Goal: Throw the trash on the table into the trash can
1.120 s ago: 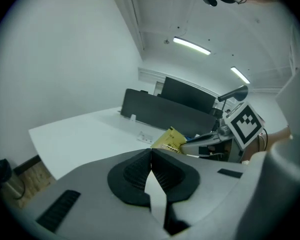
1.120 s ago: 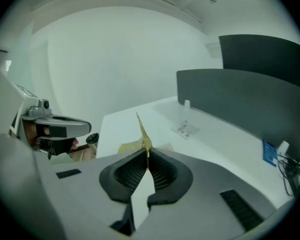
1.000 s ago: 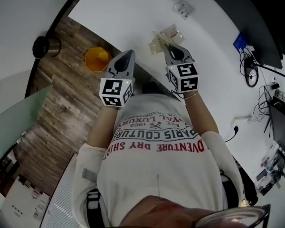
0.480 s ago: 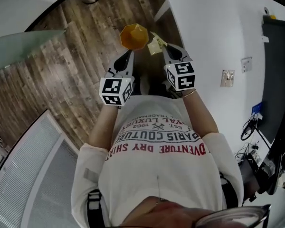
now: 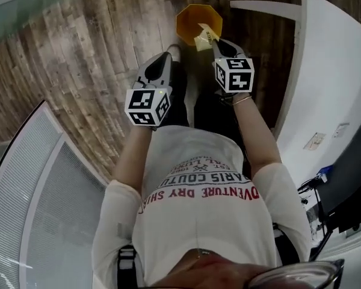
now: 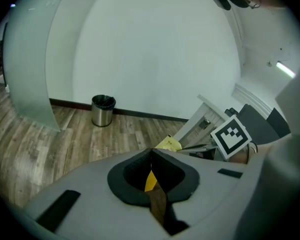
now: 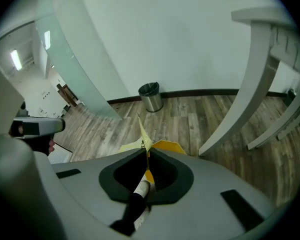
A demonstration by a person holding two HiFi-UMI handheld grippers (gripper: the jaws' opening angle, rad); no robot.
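Grey jaws of the left gripper [image 6: 151,153] stand together. Their tips meet in a thin seam in the left gripper view, with nothing pinched between them. Through the narrow slot behind the tips only a sliver of orange and of the wooden floor [image 6: 35,144] shows. In the head view this gripper sits left of centre, tilted downward, its tips aimed at the top of the frame.

Further right, at the top centre of the head view, the orange trash can [image 5: 198,20] stands on the floor, eight-sided and open at the top. A yellow wrapper [image 5: 204,38] overlaps its lower right rim there. It seems to hang over the opening, though from so steep an angle its height above the can cannot be judged.

Right of the can, the right gripper [image 5: 217,41] is clamped on that wrapper, its jaws closed down to the thickness of the sheet. In the right gripper view the wrapper is seen edge-on. A thin yellow blade rises out of the tips, its long axis running on along the line of the jaws and leaning slightly to the upper left, towards a steel bin [image 7: 151,97] by the far wall. The can's orange rim shows just beyond the tips, right of the blade.

At the right edge of the head view lies the white table [image 5: 340,65], well apart from the can.
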